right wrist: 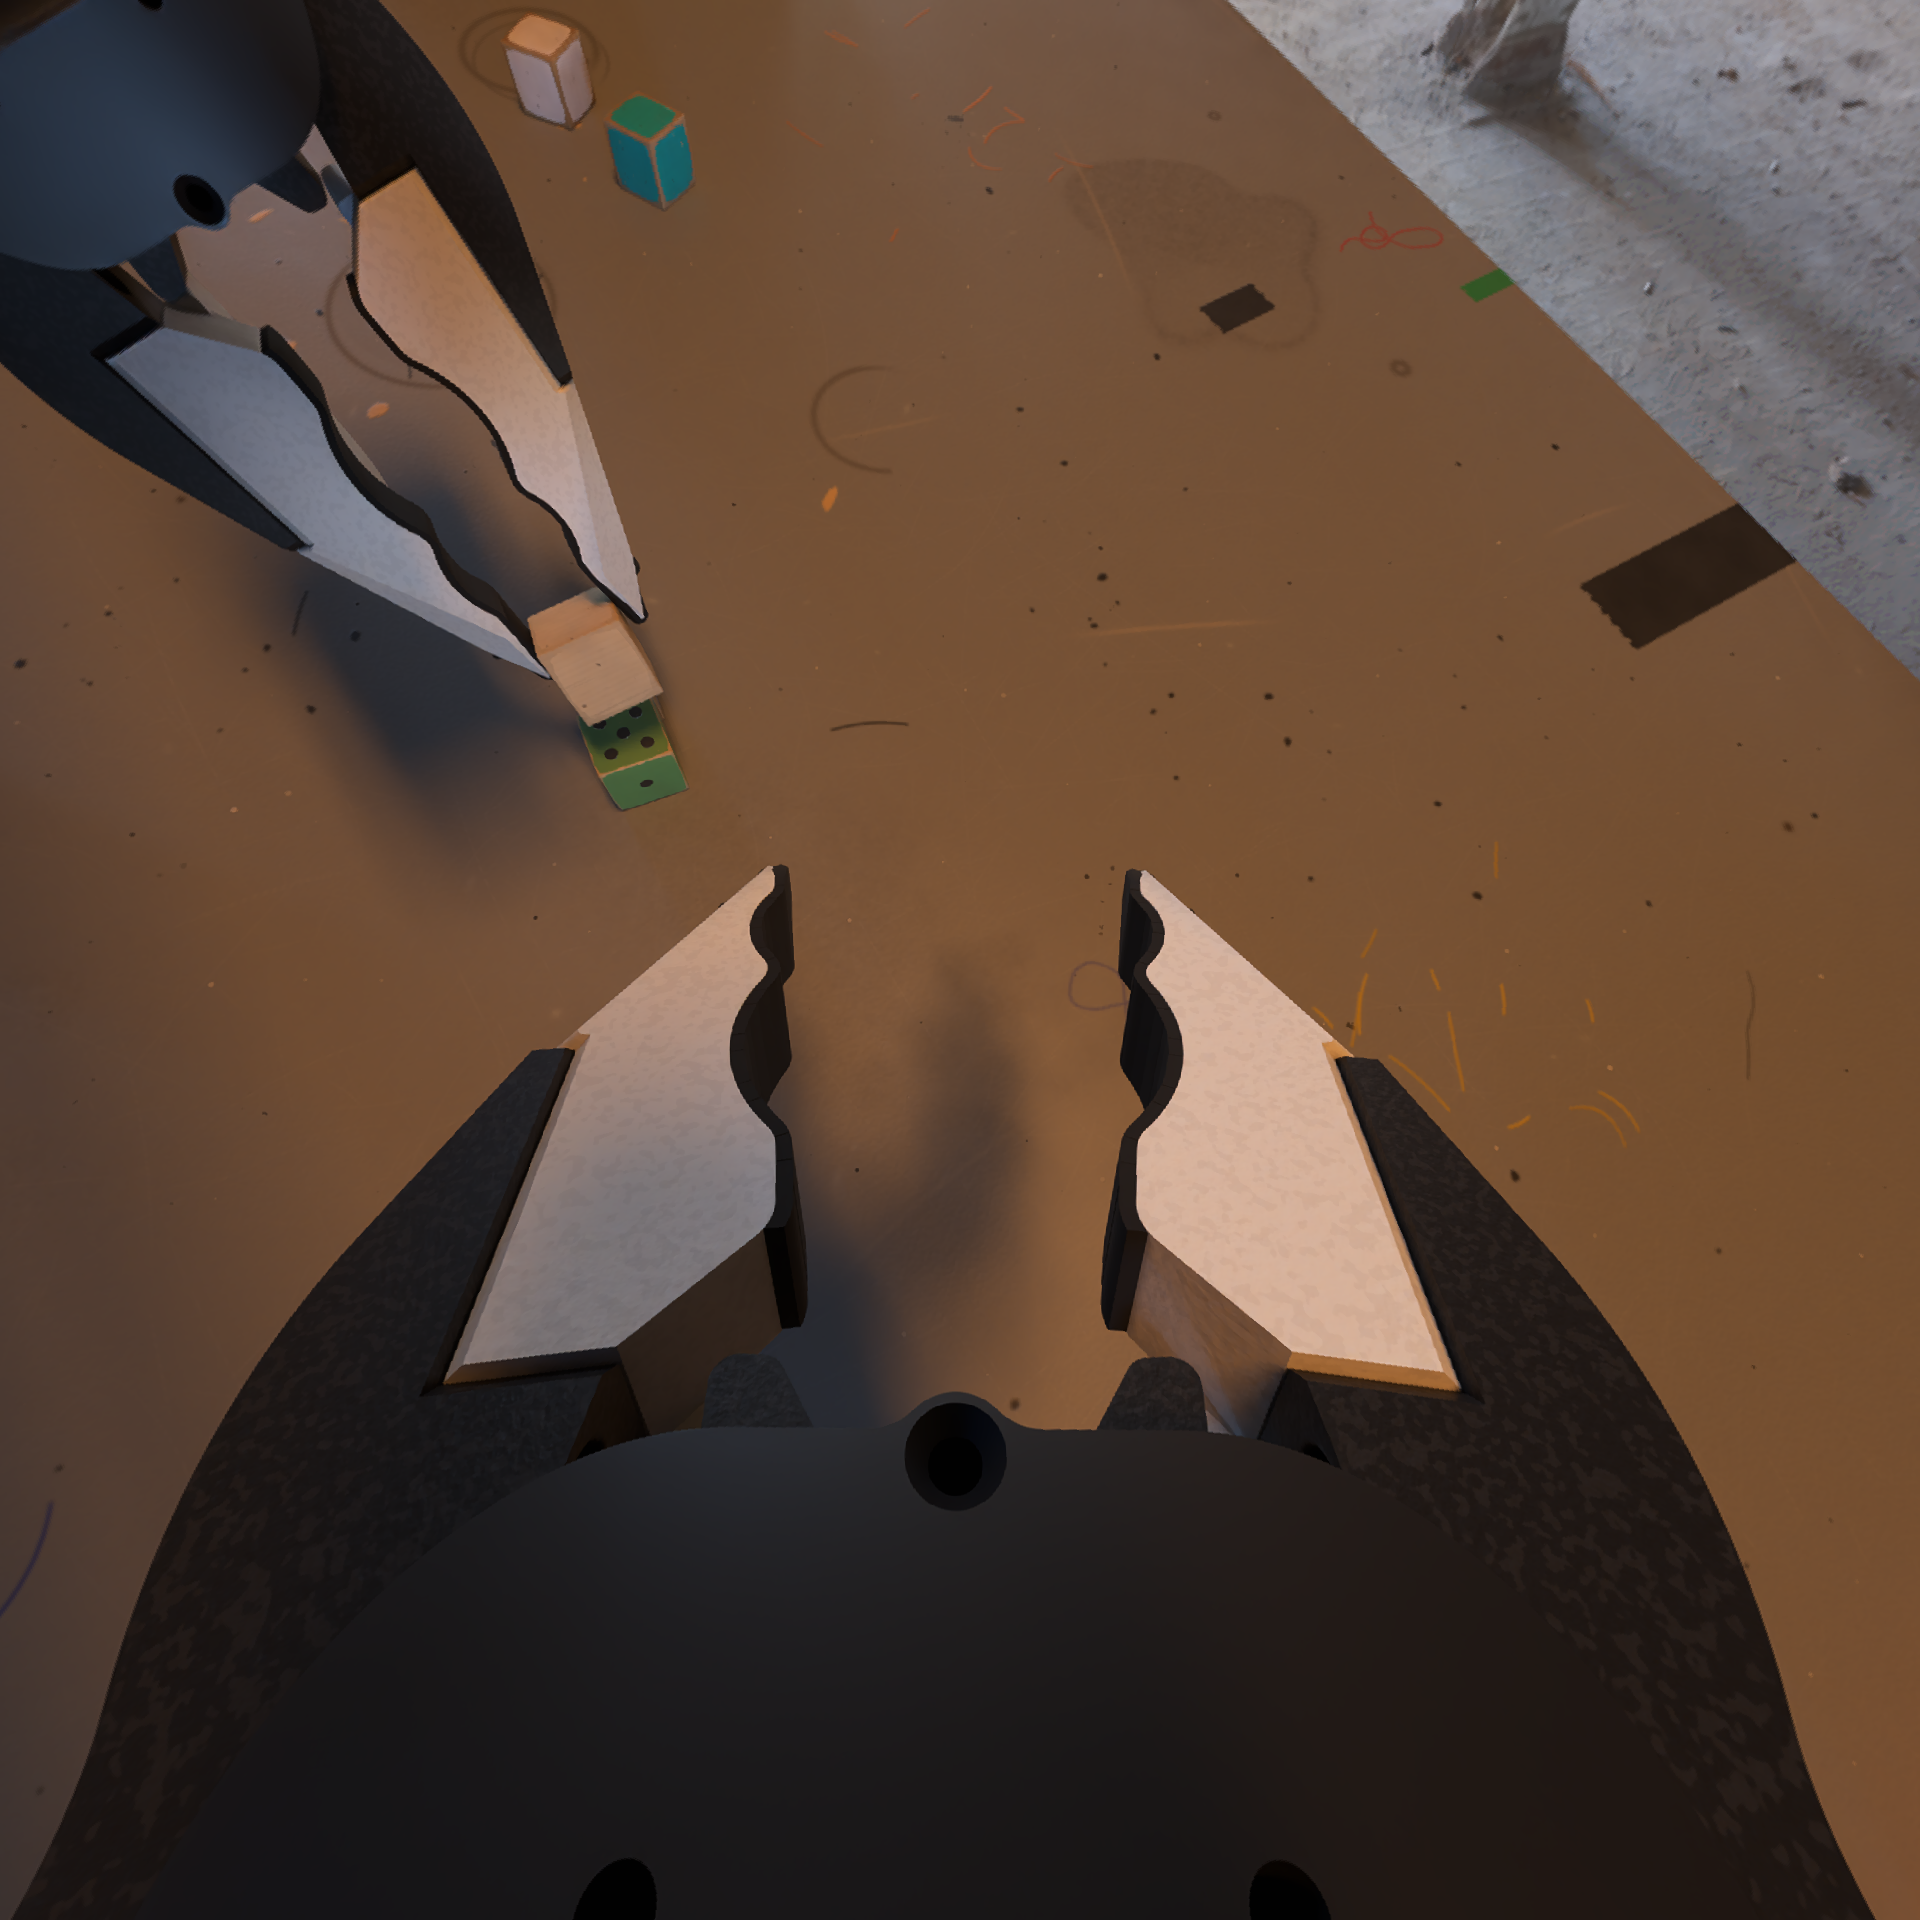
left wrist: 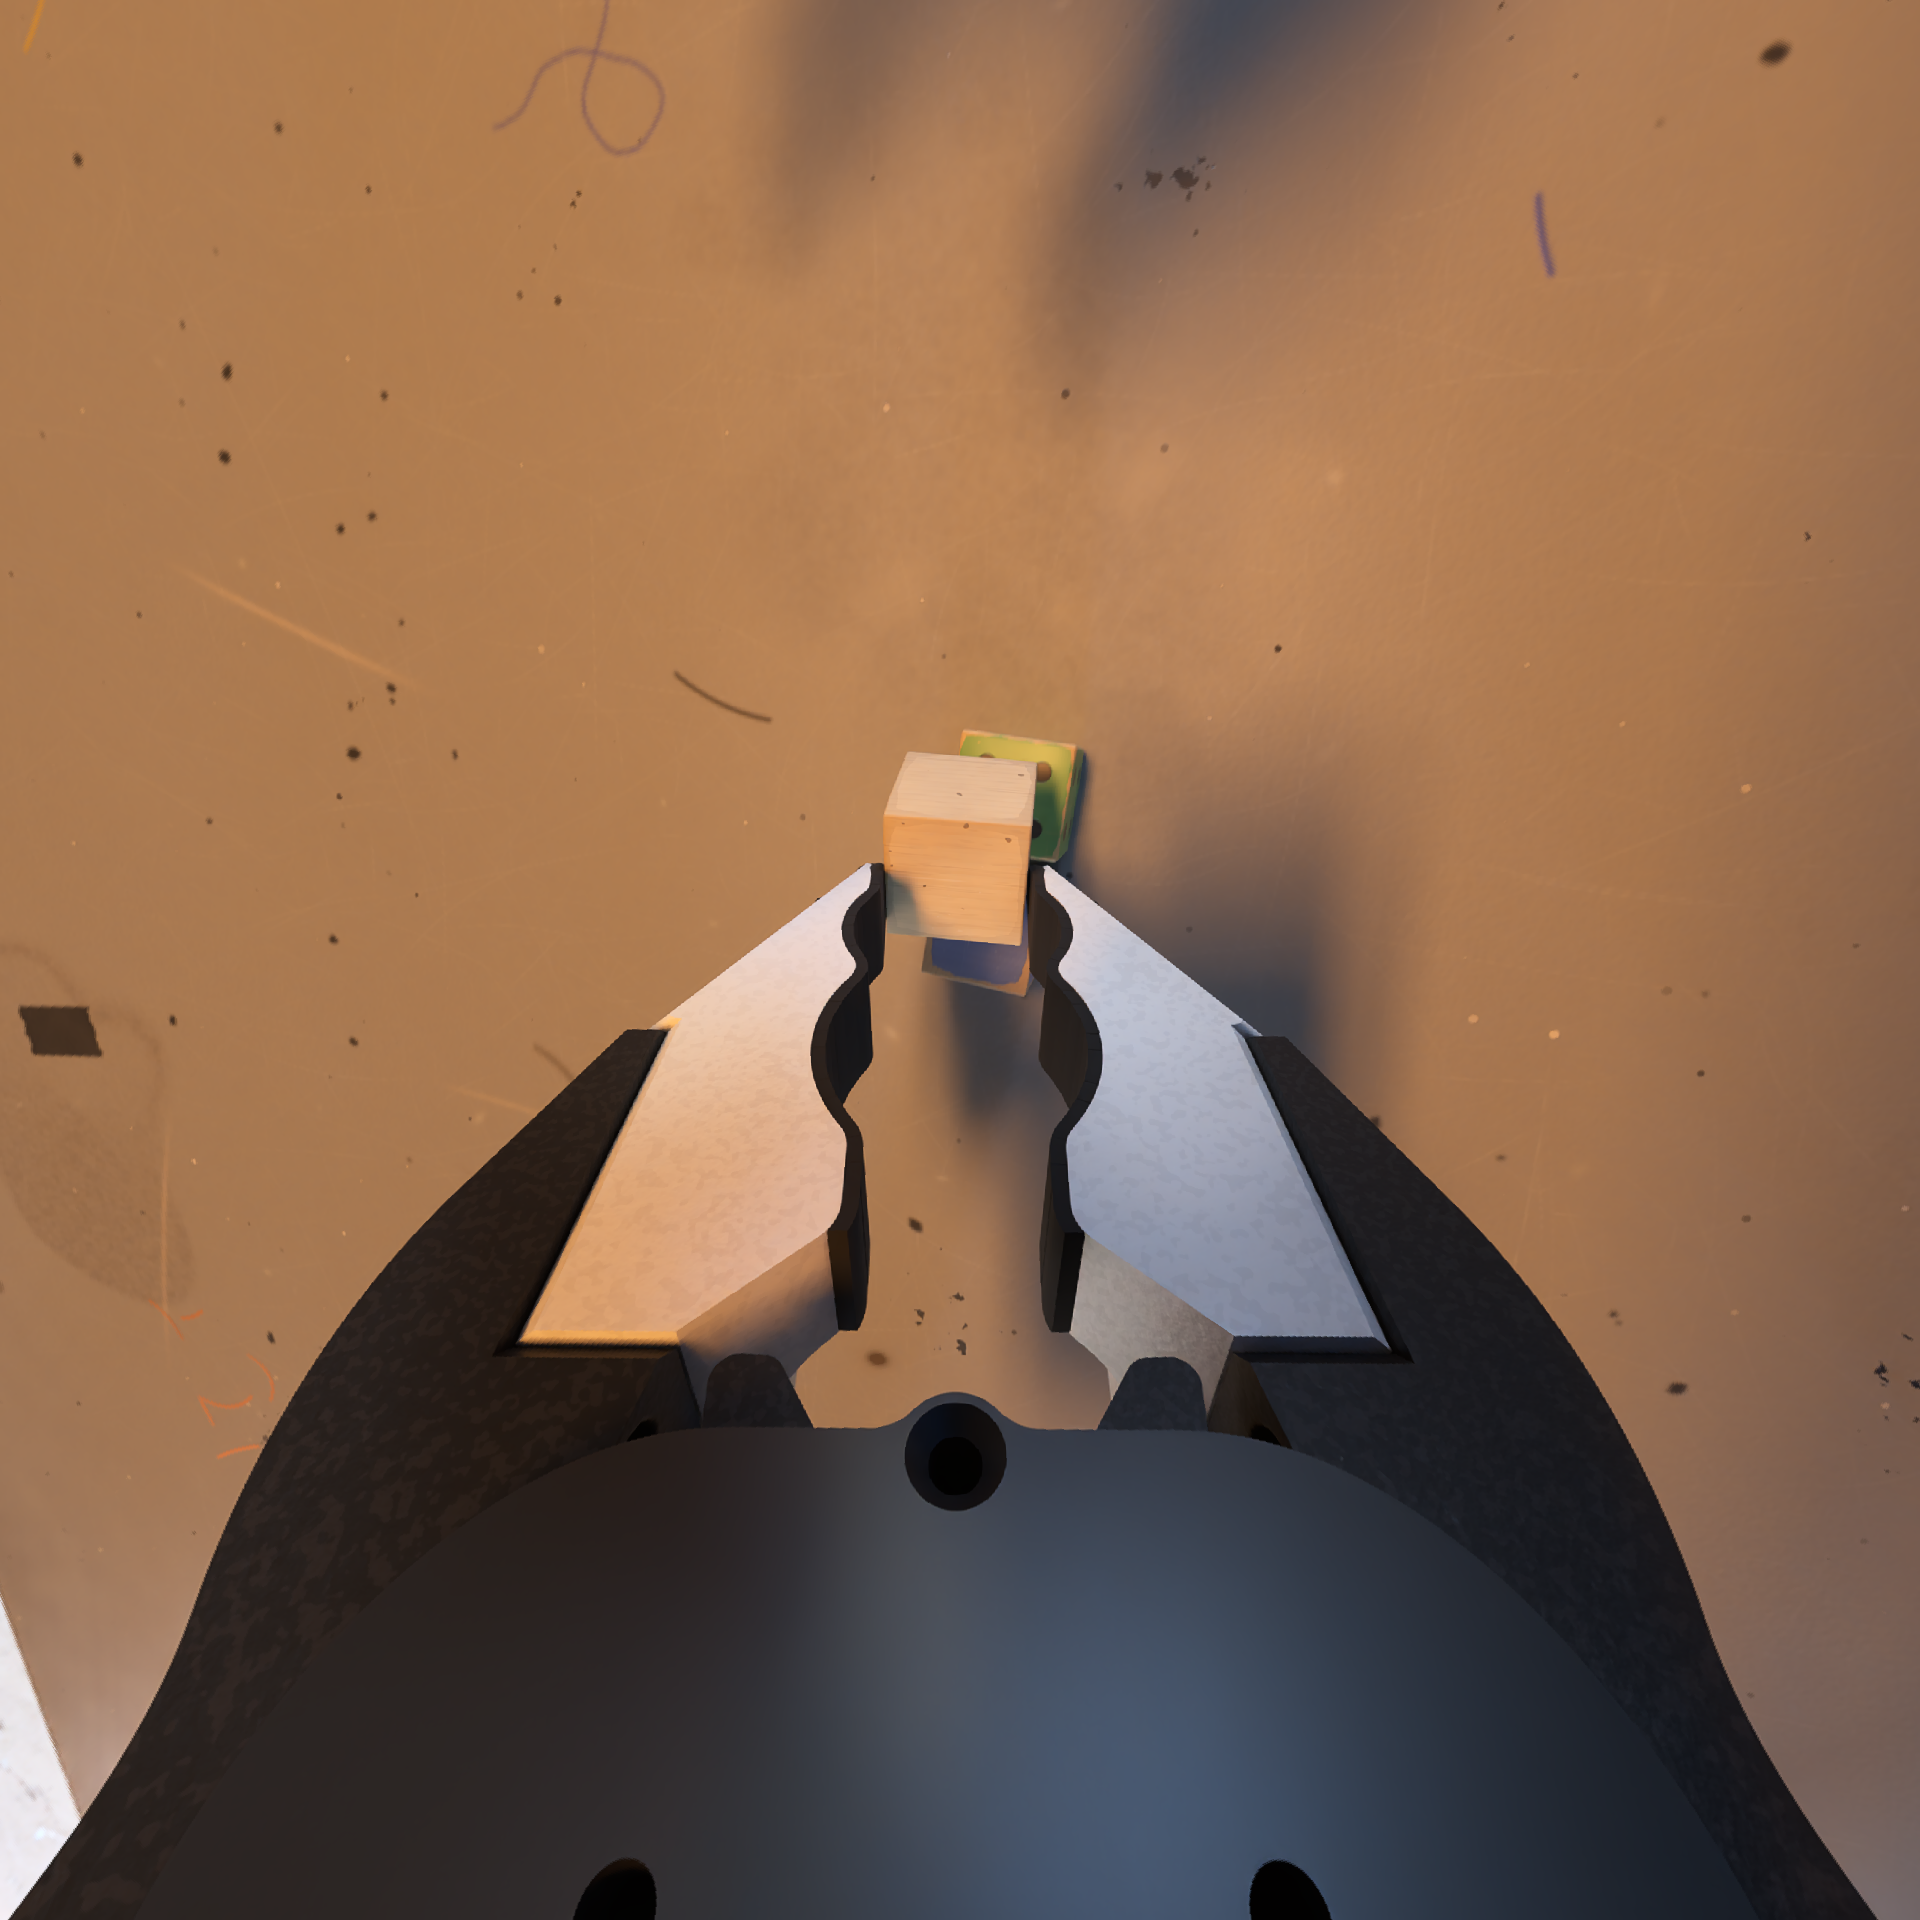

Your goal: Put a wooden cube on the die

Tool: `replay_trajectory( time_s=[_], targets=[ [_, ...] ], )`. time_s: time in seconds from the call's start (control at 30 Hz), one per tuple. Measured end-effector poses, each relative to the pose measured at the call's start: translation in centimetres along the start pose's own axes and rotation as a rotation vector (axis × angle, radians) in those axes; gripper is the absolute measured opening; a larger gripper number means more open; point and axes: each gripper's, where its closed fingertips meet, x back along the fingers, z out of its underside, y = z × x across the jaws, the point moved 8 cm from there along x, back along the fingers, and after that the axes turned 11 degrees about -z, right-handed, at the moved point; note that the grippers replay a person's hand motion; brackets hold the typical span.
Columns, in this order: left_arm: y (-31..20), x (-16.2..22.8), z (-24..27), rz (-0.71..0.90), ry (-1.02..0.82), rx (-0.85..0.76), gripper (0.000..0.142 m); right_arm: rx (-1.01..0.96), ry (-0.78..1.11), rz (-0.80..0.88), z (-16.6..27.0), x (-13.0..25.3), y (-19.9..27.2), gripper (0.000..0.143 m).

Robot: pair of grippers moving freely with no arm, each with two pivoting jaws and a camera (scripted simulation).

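Wooden cube (right wrist: 600,657), pinched at the tips of the left tongs (left wrist: 956,883), hangs skewed just over the green die (right wrist: 636,767); square it, lower, then release, while the right tongs (right wrist: 956,883) gape empty over the bench (right wrist: 1143,623).

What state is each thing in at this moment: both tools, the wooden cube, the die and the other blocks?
left tool: shut on the wooden cube, holding it above the die.
right tool: open, empty, above bare table.
wooden cube: gripped at the fingertips, over the die; contact with it cannot be told.
die: green, resting on the table.
white block: standing on the table, untouched.
teal block: standing on the table, untouched.
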Motion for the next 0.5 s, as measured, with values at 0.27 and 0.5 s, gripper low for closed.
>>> replay_trajectory(
  time_s=[0.27, 0.5],
  targets=[
    [-0.7, -0.7, -0.9, 0.0, 0.032, -0.054, 0.027, 0.001, 0.011, -0.007, 0.0, -0.3, 0.1, 0.064],
    [-0.9, -1.2, -1.0, -0.002, 0.065, -0.078, 0.029, 0.002, 0.015, -0.01, 0.0, -0.4, 0.1, 0.063]
  ],
)
